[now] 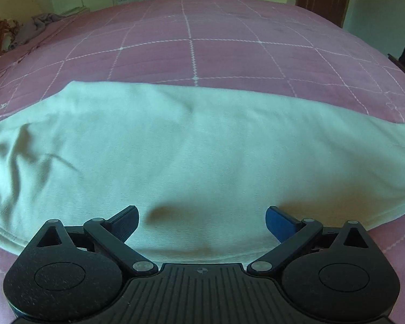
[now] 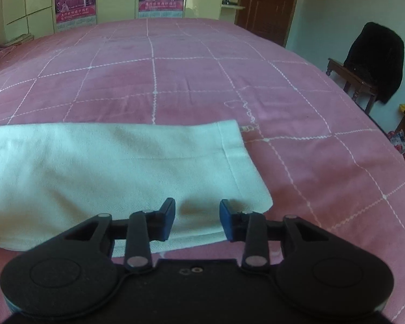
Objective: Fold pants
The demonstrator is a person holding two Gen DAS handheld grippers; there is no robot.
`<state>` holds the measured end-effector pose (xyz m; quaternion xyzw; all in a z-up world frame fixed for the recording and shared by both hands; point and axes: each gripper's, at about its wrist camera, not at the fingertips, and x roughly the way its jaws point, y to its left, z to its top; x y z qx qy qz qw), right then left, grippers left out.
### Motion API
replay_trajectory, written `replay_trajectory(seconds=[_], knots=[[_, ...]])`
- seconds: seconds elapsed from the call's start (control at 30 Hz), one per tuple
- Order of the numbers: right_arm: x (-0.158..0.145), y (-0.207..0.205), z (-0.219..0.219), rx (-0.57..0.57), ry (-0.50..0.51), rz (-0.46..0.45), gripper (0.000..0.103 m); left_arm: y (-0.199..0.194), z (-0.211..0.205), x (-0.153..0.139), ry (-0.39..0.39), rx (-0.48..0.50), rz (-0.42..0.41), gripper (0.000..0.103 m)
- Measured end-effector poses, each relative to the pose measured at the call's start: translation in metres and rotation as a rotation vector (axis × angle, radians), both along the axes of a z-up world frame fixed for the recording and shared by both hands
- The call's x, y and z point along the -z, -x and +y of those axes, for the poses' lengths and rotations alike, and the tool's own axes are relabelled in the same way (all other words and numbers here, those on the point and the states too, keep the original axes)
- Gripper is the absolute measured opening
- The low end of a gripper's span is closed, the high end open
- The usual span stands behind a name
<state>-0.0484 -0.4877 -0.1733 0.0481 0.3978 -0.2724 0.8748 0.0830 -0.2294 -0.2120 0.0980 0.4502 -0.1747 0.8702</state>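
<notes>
One pale pants [image 1: 191, 145] lies flat, lightly creased.

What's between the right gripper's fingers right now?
Only the pants: the right gripper is open over their hem corner, shown in the right wrist view; nothing else lies there.

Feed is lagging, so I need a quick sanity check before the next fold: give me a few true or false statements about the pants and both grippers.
1. The white pants lie on a pink quilted bedspread. True.
2. The left gripper is clamped on fabric. False: its jaws stand wide apart above the pants.
3. The right gripper is open near the hem end. True.
4. A dark garment lies on the bed. False: it hangs over a wooden chair.
</notes>
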Motion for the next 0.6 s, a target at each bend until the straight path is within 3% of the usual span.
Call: replay_trajectory(seconds=[0.07,0.17,0.27,0.5,0.6], knots=[[0.013,0.0,-0.002,-0.021,0.008,0.049,0.037,0.001,-0.008,0.011,-0.028,-0.002,0.02,0.1],[0.006,0.001,-0.006,-0.021,-0.011,0.048,0.036,0.001,-0.01,0.011,-0.036,-0.017,0.018,0.103],[-0.01,-0.001,-0.003,-0.026,-0.007,-0.01,0.039,-0.001,-0.023,0.001,-0.038,0.013,-0.012,0.103],[-0.013,-0.044,0.002,-0.083,-0.018,-0.012,0.039,-0.018,-0.078,-0.013,-0.035,0.069,-0.062,0.103],[-0.013,-0.06,-0.002,-0.086,-0.008,-0.004,0.04,-0.026,-0.092,-0.001,-0.059,0.065,-0.033,0.103]])
